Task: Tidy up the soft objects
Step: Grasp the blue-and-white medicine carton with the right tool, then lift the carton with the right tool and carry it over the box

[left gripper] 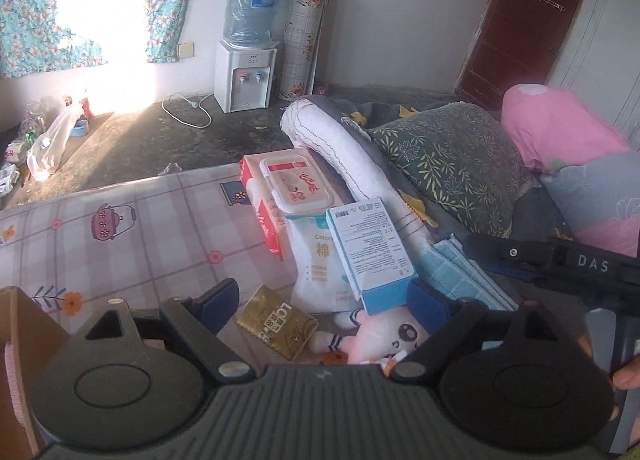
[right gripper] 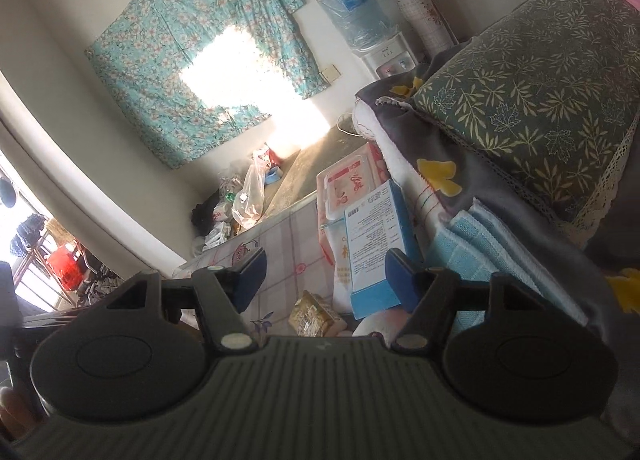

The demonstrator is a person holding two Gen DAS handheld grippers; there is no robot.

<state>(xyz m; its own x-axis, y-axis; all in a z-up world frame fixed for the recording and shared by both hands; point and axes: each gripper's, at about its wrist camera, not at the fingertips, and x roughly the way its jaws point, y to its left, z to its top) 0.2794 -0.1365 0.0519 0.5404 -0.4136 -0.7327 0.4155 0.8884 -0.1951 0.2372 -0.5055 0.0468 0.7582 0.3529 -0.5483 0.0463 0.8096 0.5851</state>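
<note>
Both tools empty, jaws apart: left tool, right tool. Just under the left tool's tips, a pink plush toy and gold packet on the checked bench. Just ahead, blue-white box leaning on tissue packs. Right of it, folded blue towels; beyond, leaf-print pillow on the bed.

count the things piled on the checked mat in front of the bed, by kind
wipes packs: 2 — red-lidded pack, white cotton pack
boxes: 1 — blue-and-white box
gold packets: 1 — gold packet
plush toys: 1 — pink plush toy
folded towels: 1 — blue towel
total: 6
</note>
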